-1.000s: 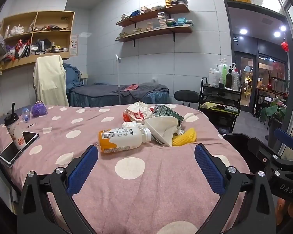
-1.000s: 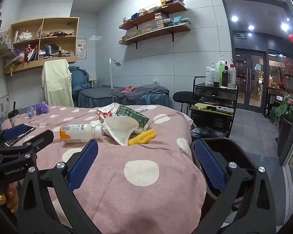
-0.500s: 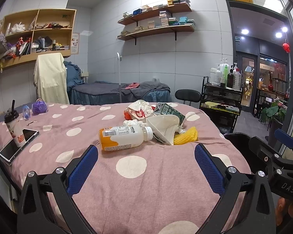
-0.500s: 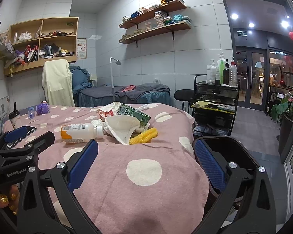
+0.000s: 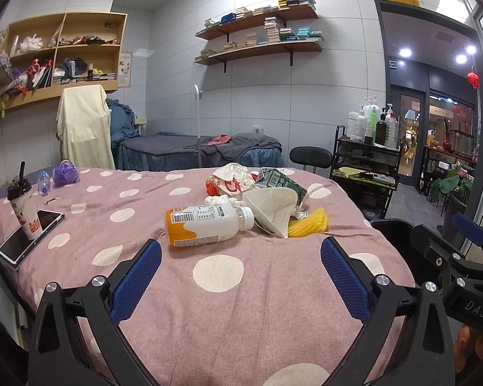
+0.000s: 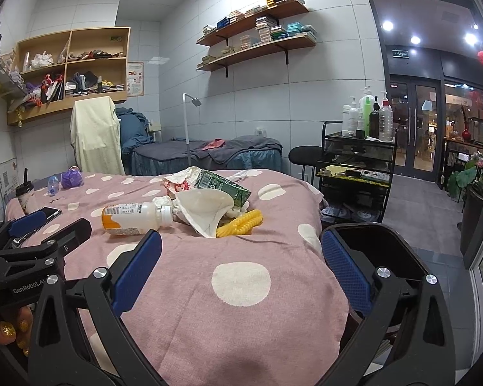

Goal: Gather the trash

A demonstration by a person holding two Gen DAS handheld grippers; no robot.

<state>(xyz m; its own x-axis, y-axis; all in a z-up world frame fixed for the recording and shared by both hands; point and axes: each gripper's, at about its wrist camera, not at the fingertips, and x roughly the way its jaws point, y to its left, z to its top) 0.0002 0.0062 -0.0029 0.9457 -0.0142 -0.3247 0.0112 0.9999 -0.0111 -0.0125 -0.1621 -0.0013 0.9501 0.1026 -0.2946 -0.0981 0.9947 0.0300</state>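
Both tongs, left (image 5: 241, 270) and right (image 6: 241, 268), are held spread and empty above the bed (image 5: 273, 305) near edge. The bottle (image 5: 206, 226) is seen mid-bed, lying crosswise, cap rightward, dead ahead of the left tongs, which are judged nearer.

Right tool (image 6: 241, 268) agape above bedspread (image 6: 241, 315); bottle (image 6: 135, 218) lying beyond

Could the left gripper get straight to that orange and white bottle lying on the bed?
Probably yes. The left gripper is open, and only bare polka-dot bedspread lies between it and the bottle, which lies on its side, nearest of the trash pile.
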